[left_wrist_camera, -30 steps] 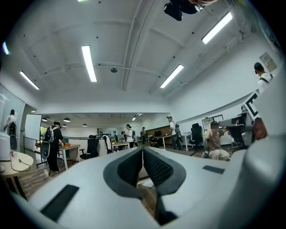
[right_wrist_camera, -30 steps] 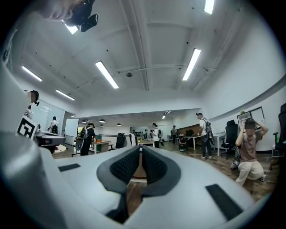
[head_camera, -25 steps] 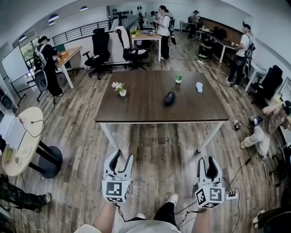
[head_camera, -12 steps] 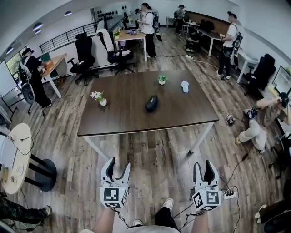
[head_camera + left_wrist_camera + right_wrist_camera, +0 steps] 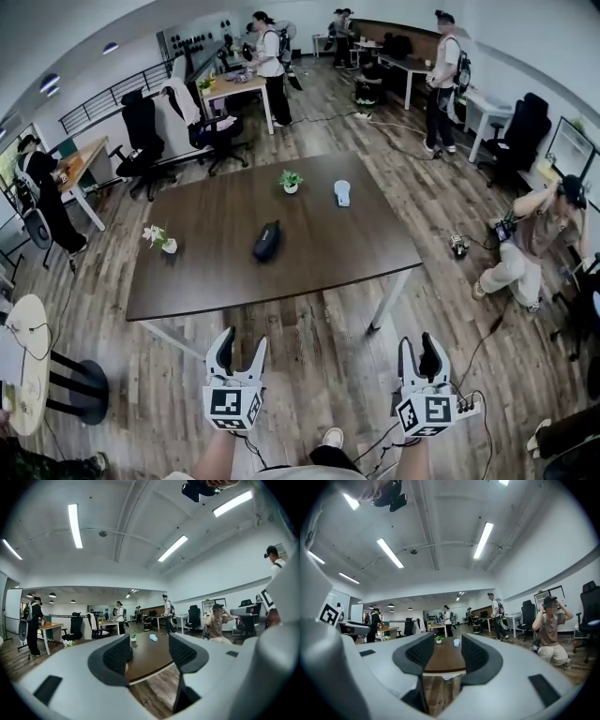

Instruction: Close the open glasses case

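A dark oval glasses case (image 5: pixel 267 241) lies near the middle of the brown table (image 5: pixel 197 281); from here I cannot tell how far its lid stands open. My left gripper (image 5: pixel 236 344) and right gripper (image 5: pixel 419 348) are held level over the floor, just short of the table's near edge, far from the case. Both are open with nothing between the fingers, and their jaws have just been opening. The left gripper (image 5: pixel 149 651) and the right gripper (image 5: pixel 447 653) each show the tabletop between their pads in their own views.
On the table stand a small green plant (image 5: pixel 291 179), a pot of white flowers (image 5: pixel 159 238) and a pale blue object (image 5: pixel 342 192). A person crouches at the right (image 5: pixel 525 244). Office chairs (image 5: pixel 141 141), desks and standing people fill the back; a round side table (image 5: pixel 23 366) is at left.
The table has drawn much nearer to both grippers and slid left in the head view as I walked towards it. The grippers' jaws stand a little wider.
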The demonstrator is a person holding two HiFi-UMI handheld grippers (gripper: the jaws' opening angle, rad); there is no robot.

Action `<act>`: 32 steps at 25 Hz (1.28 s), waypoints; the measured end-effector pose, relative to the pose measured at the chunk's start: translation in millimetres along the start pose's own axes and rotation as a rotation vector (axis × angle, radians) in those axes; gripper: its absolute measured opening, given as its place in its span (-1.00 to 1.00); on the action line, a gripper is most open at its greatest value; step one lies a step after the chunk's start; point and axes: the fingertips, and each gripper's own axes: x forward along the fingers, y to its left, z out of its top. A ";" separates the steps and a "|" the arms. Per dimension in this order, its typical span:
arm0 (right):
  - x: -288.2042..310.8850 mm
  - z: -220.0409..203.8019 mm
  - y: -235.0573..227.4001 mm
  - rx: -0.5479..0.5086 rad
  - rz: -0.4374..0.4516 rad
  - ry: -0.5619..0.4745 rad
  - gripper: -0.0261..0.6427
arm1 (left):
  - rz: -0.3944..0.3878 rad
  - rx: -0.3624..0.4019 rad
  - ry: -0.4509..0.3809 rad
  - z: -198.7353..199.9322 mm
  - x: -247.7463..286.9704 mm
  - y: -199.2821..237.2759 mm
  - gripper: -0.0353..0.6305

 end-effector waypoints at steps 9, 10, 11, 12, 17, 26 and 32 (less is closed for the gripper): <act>36.6 8.5 -62.4 0.017 -0.011 -0.013 -0.38 | 0.010 -0.028 -0.026 17.6 57.5 -26.7 -0.10; 40.1 8.5 -63.6 0.015 -0.007 -0.011 -0.38 | 0.014 -0.029 -0.024 16.4 59.6 -26.9 -0.10; 44.4 8.5 -63.8 0.013 -0.002 -0.010 -0.39 | 0.017 -0.030 -0.023 15.4 61.4 -25.9 -0.10; 49.5 8.2 -63.0 0.011 0.004 -0.009 -0.39 | 0.022 -0.031 -0.023 14.5 63.3 -23.7 -0.10; 88.0 3.2 -50.1 -0.008 0.045 0.000 -0.39 | 0.046 -0.051 -0.026 6.9 82.7 -1.6 -0.10; 182.5 13.0 -17.4 -0.039 0.078 0.012 -0.39 | 0.054 -0.088 -0.048 12.1 154.0 57.4 -0.11; 262.3 26.5 14.2 -0.044 0.090 0.002 -0.39 | 0.056 -0.097 -0.064 22.7 209.5 117.5 -0.11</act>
